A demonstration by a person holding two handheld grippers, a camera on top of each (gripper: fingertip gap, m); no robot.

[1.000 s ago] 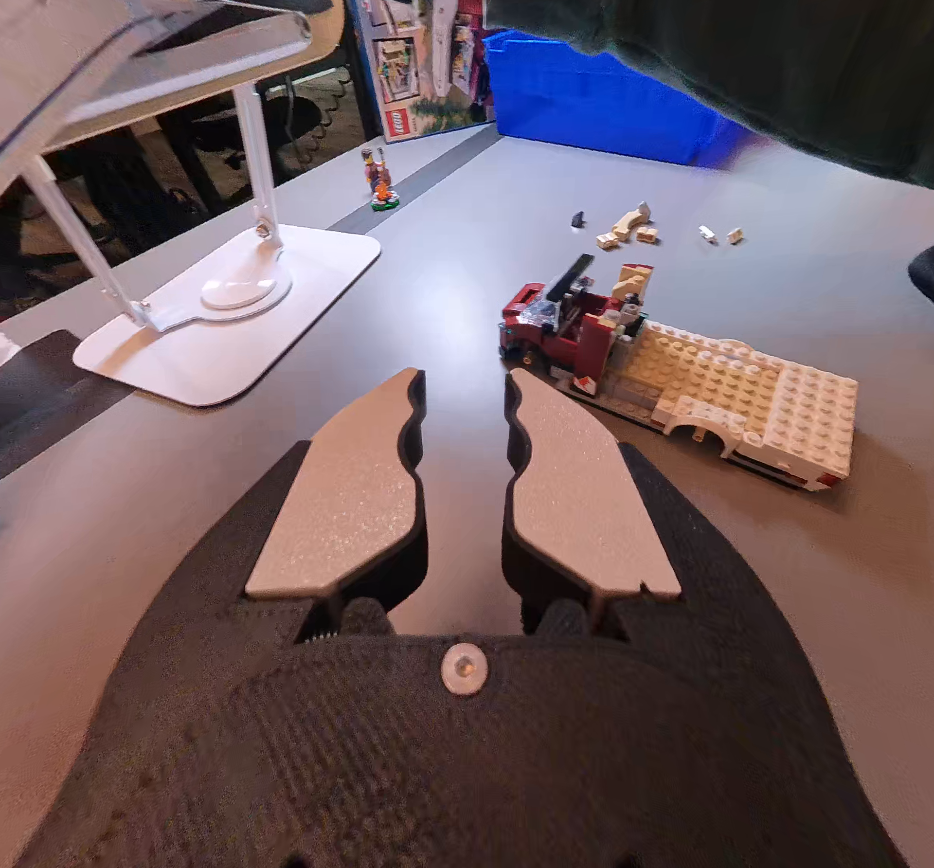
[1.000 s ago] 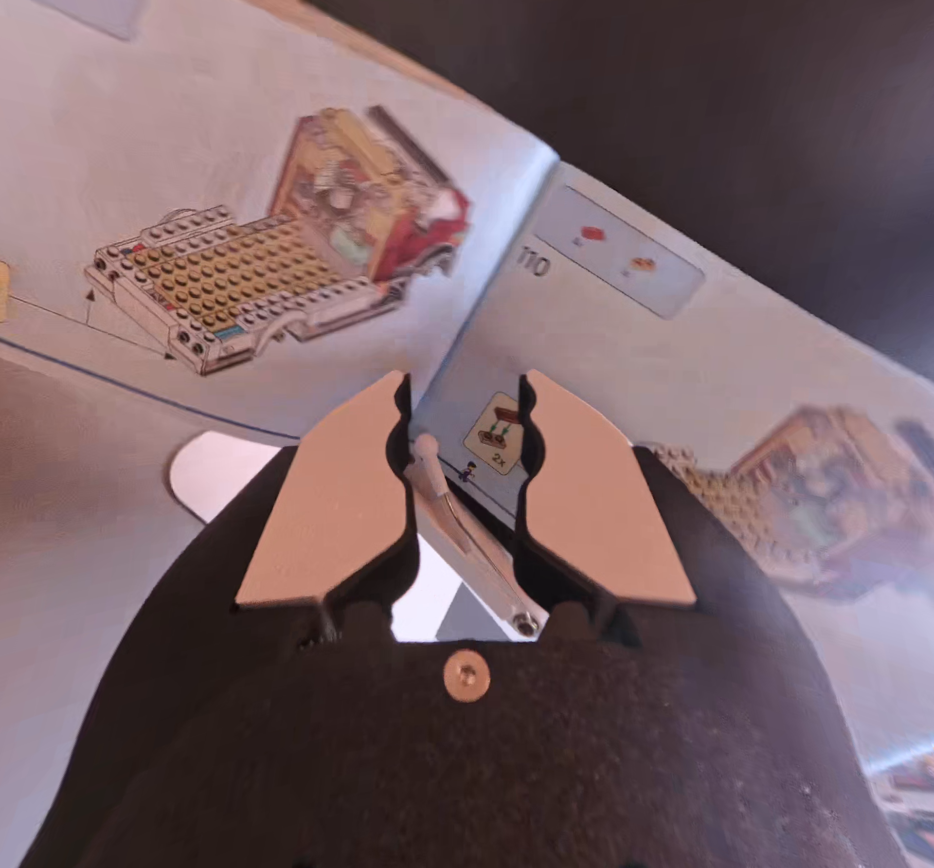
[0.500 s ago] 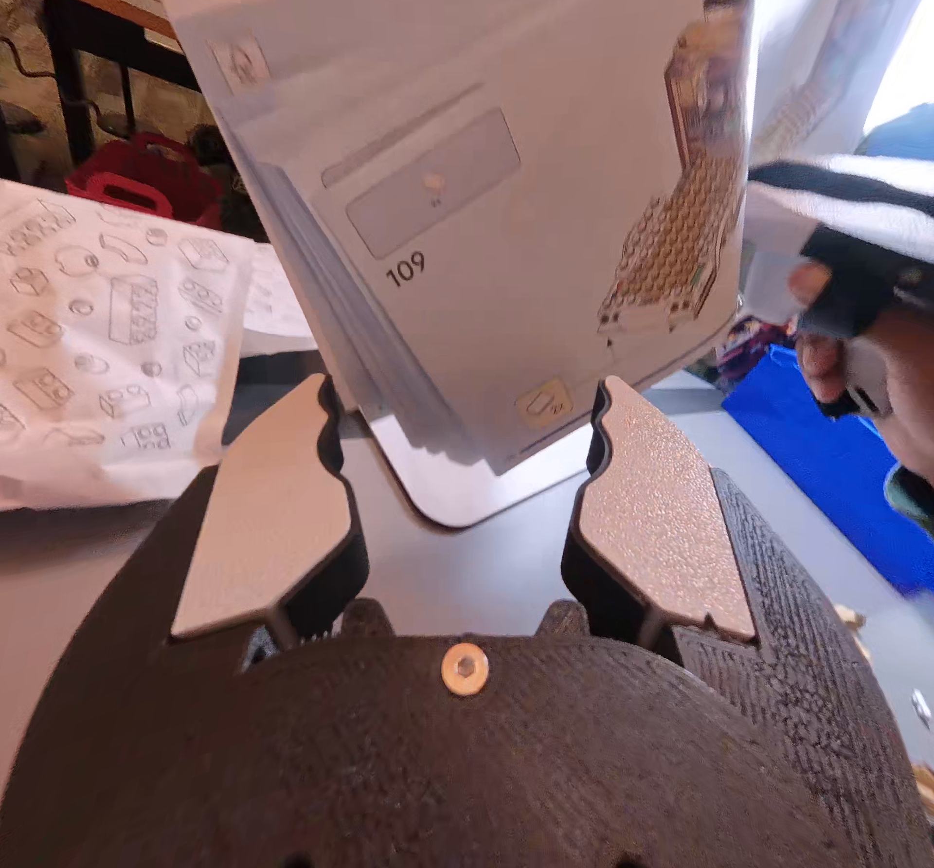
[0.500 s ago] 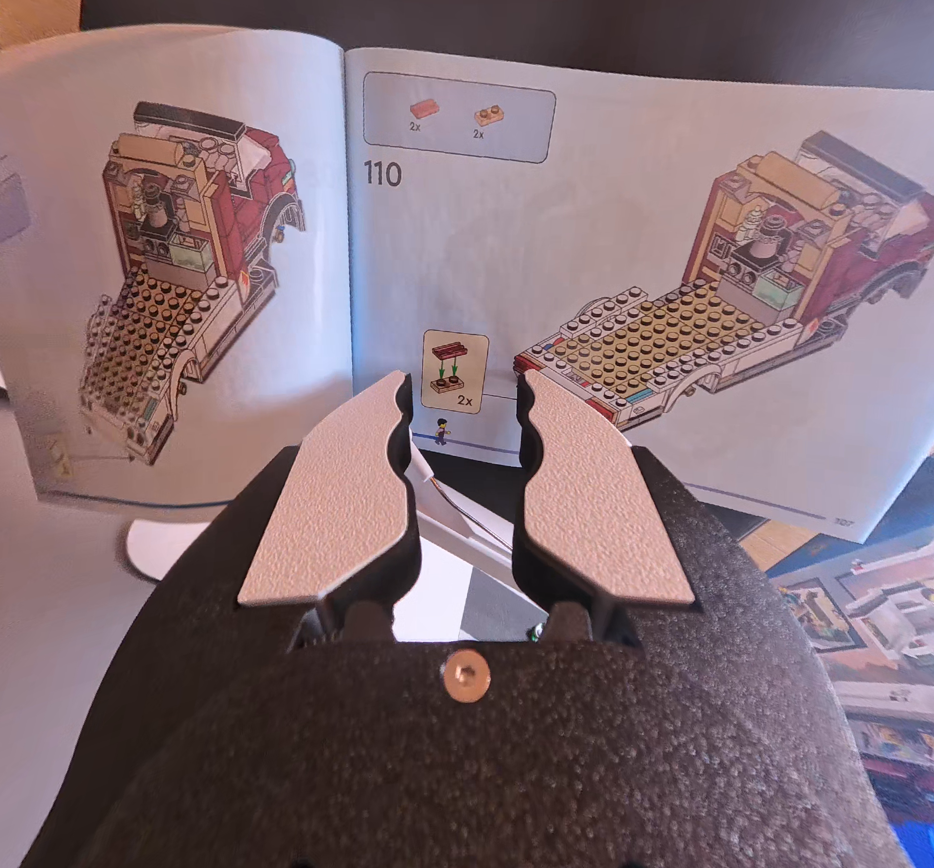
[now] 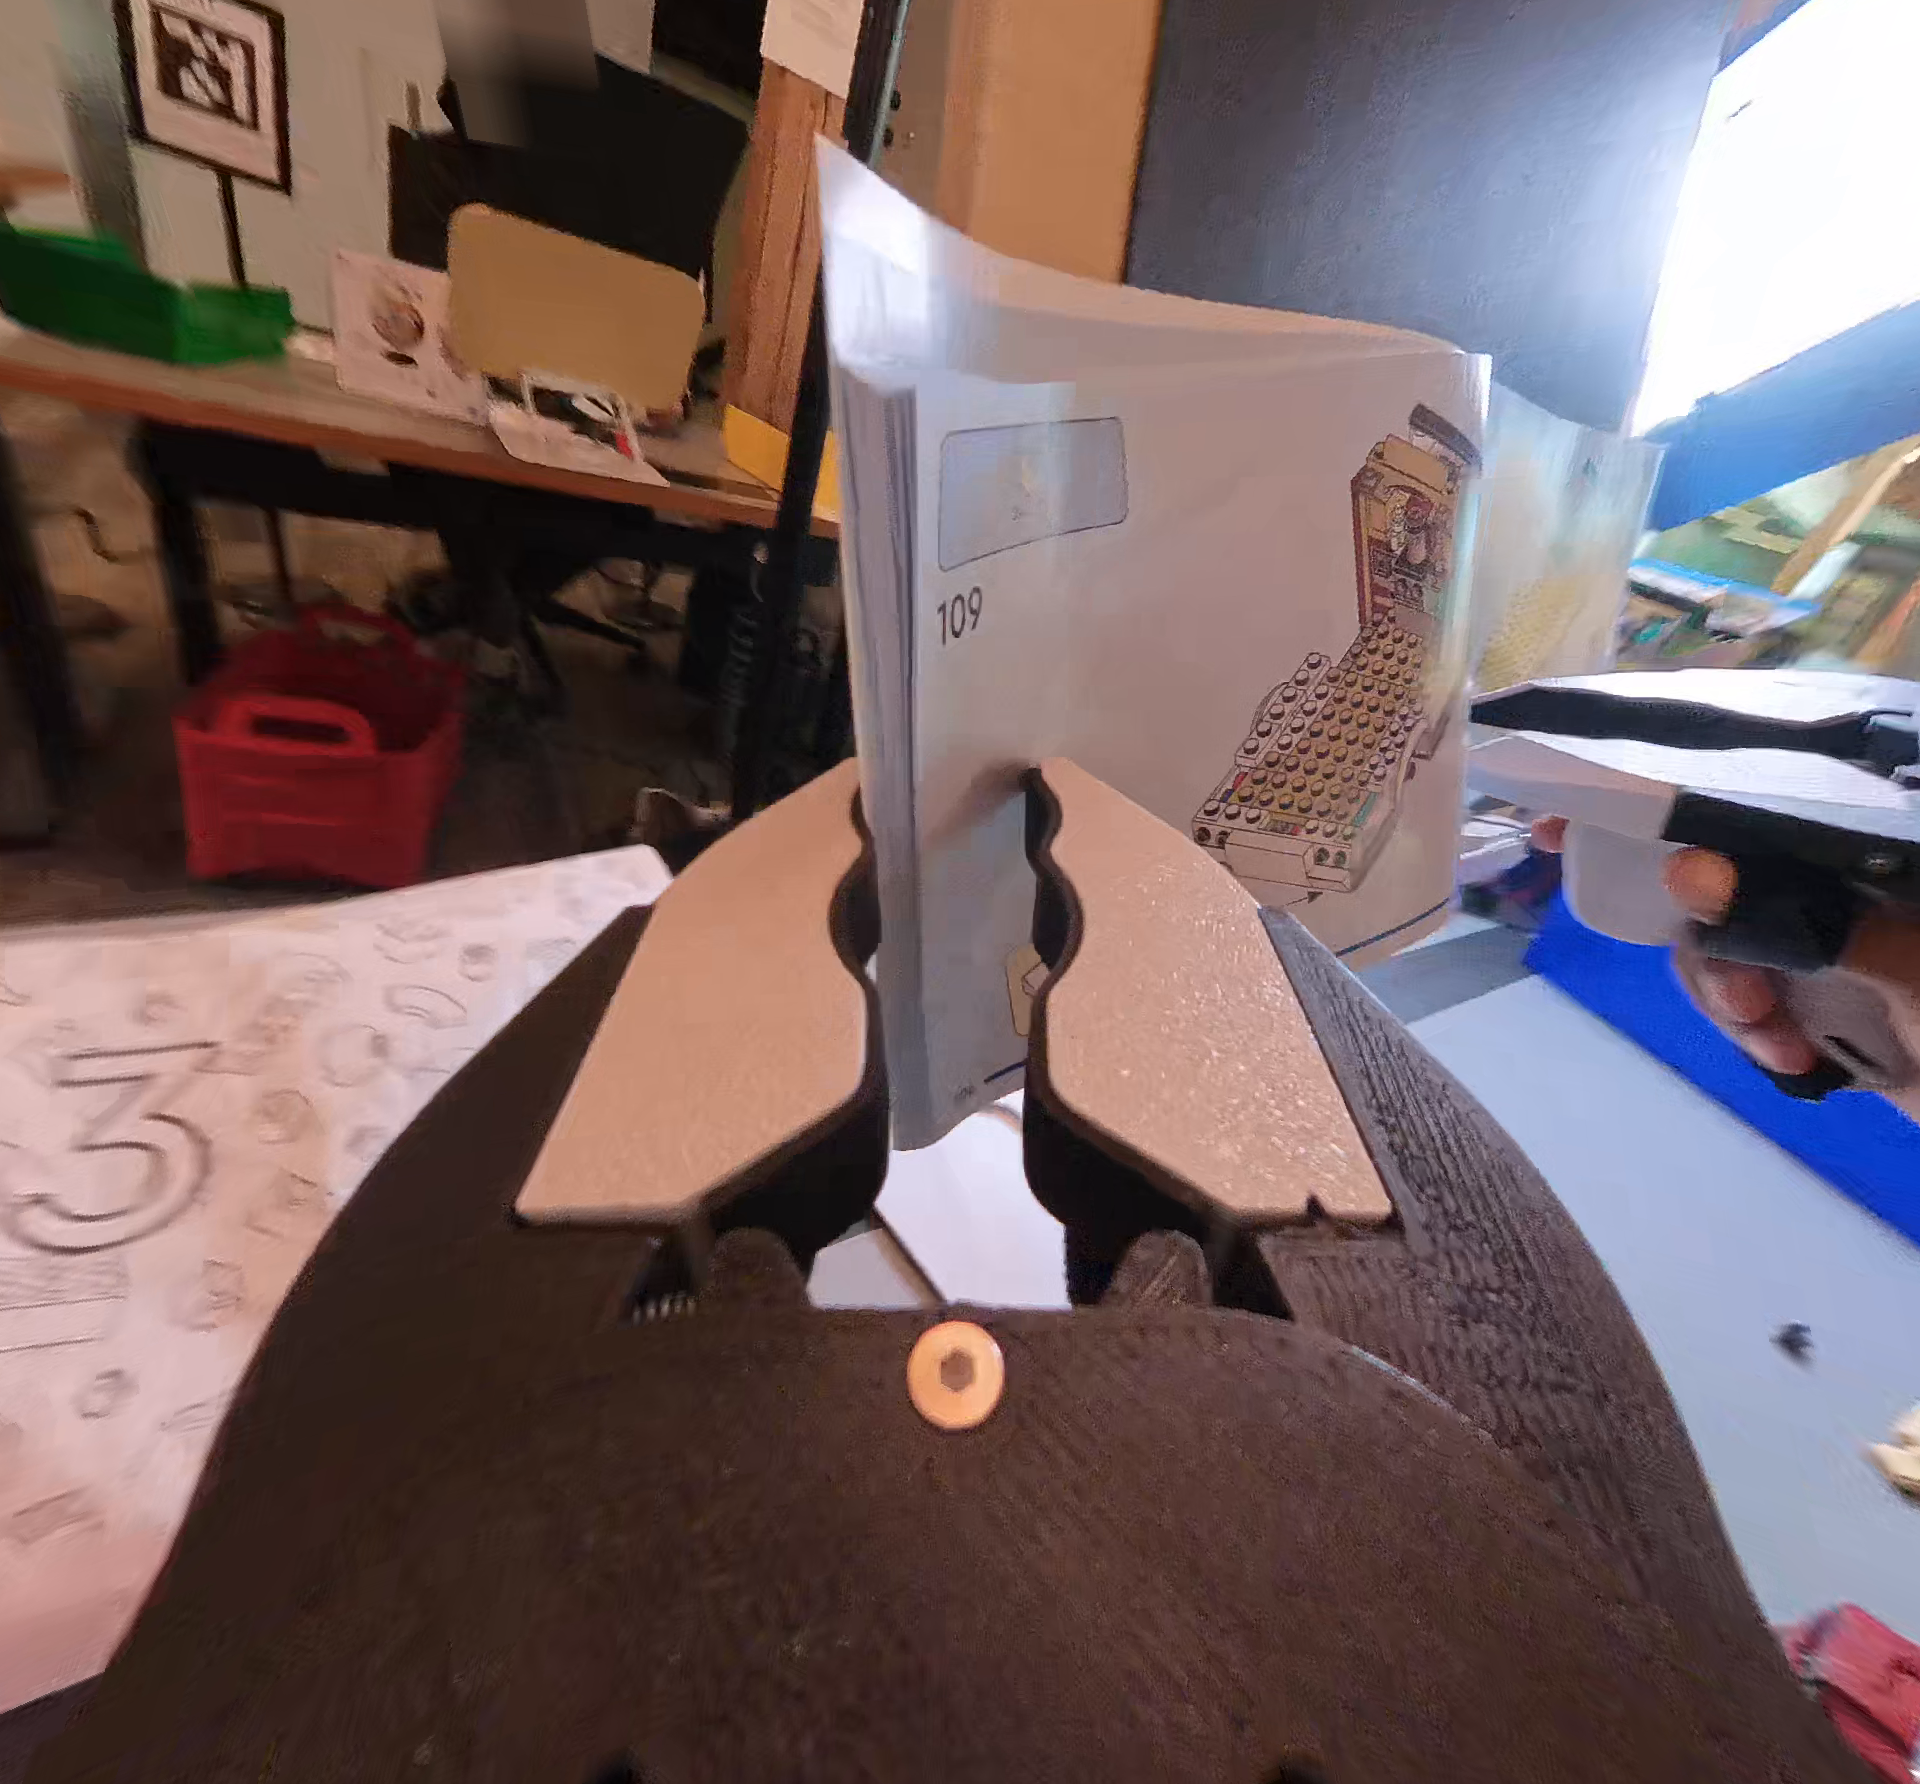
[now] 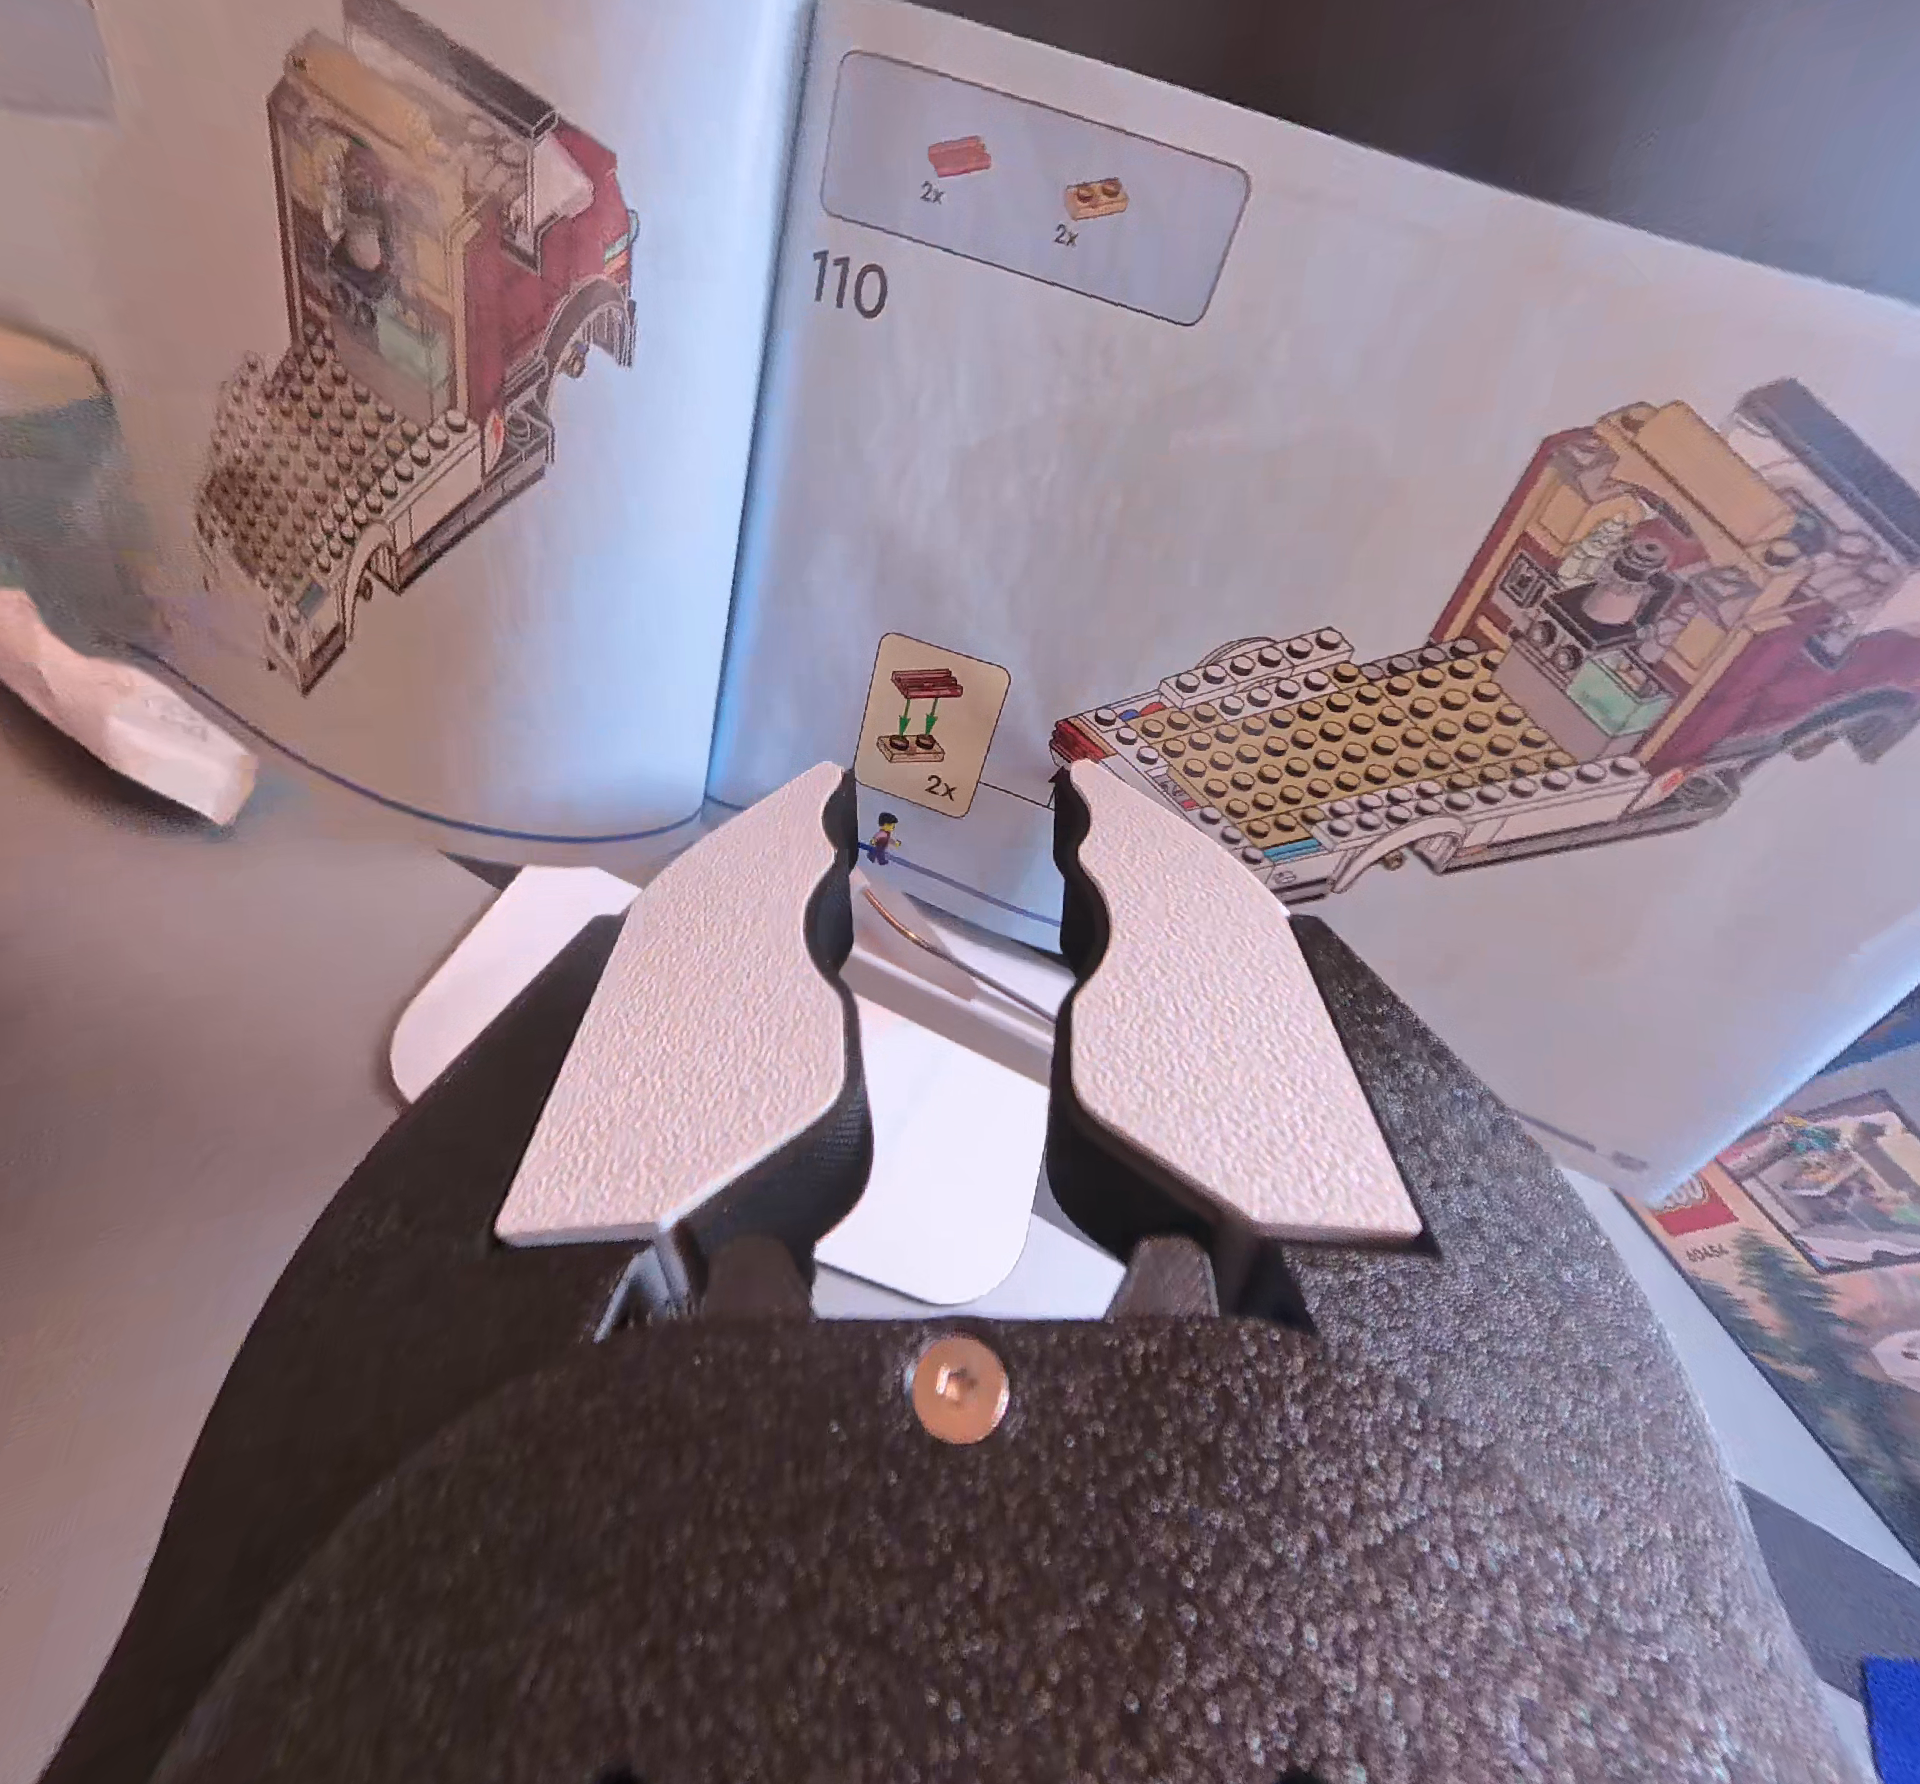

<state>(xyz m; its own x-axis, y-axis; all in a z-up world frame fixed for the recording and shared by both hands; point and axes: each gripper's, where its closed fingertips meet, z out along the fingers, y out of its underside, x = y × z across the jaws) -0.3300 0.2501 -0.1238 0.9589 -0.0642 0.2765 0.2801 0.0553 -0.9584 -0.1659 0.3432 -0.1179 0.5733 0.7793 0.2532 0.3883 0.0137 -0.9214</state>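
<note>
Left gripper (image 5: pixel 948 778): closed on the left pages of an open instruction booklet (image 5: pixel 1143 654) propped on a white stand (image 6: pixel 914 1204); right gripper (image 6: pixel 954 778): narrowly parted, holding nothing, just before the booklet's right page; page-turning step judged underway; next move needs gentle pull.

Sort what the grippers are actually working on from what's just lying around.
In hand: instruction booklet, its left-hand pages pinched in the left gripper; white stand base below it; right gripper, open and holding nothing, in front of the right-hand page.
Lying about: printed paper sheet; red basket; green bin; picture box.
</note>
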